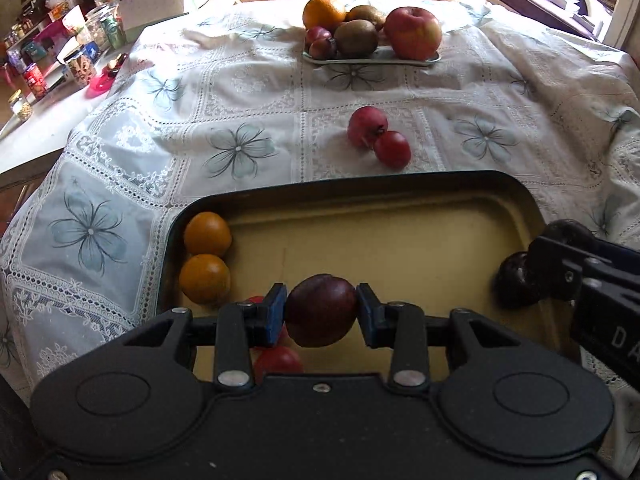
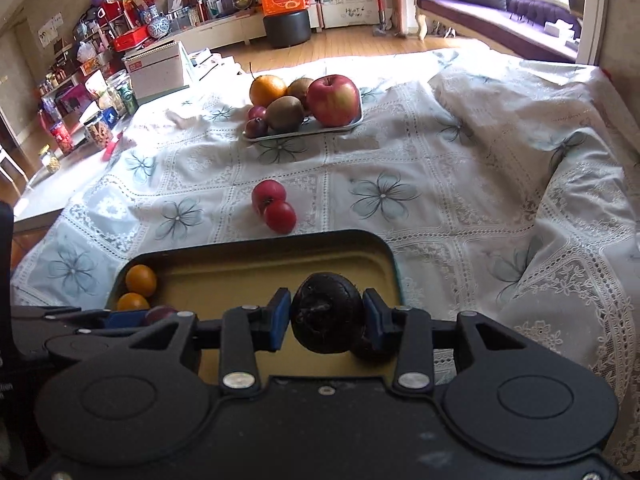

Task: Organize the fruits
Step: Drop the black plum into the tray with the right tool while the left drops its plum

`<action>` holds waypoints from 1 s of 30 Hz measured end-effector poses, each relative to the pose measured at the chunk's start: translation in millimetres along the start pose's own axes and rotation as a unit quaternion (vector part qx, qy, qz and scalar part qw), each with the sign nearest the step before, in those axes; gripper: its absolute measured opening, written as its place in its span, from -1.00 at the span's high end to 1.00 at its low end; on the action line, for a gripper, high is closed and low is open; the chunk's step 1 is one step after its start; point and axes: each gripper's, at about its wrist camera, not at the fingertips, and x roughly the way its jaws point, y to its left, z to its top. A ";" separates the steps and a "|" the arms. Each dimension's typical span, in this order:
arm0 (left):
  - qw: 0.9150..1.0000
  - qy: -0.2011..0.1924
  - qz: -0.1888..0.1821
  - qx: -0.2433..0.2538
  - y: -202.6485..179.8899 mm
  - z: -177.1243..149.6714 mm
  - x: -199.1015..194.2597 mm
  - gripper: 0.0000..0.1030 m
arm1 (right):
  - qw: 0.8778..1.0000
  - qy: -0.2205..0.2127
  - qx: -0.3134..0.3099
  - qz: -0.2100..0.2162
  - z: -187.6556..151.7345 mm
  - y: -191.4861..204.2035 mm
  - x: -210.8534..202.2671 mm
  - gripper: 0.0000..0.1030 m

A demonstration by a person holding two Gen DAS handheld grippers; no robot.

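Note:
My left gripper is shut on a dark red plum above the near part of a black-rimmed tray. Two oranges sit in the tray's left corner and small red fruits lie under the gripper. My right gripper is shut on a dark brown round fruit over the tray's right side; another dark fruit lies just beneath it. Two red fruits lie on the cloth beyond the tray. A white plate at the far end holds an apple, kiwis, an orange and plums.
A white lace tablecloth with blue flowers covers the table. A cluttered side counter with jars and boxes runs along the left. The right gripper shows at the right edge of the left wrist view.

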 end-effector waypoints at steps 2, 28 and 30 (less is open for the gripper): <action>1.000 0.002 0.001 -0.003 2.5 -2.0 1.8 0.10 | 1.000 0.000 -0.007 -0.007 -2.3 2.5 2.8 0.20; 1.000 0.022 -0.009 0.009 -0.5 -19.1 -3.8 0.09 | 1.000 0.018 -0.007 0.011 -7.4 8.2 4.5 0.19; 1.000 0.024 -0.009 0.008 0.1 -20.0 -3.8 0.09 | 1.000 0.021 -0.006 0.011 -7.8 7.8 5.3 0.19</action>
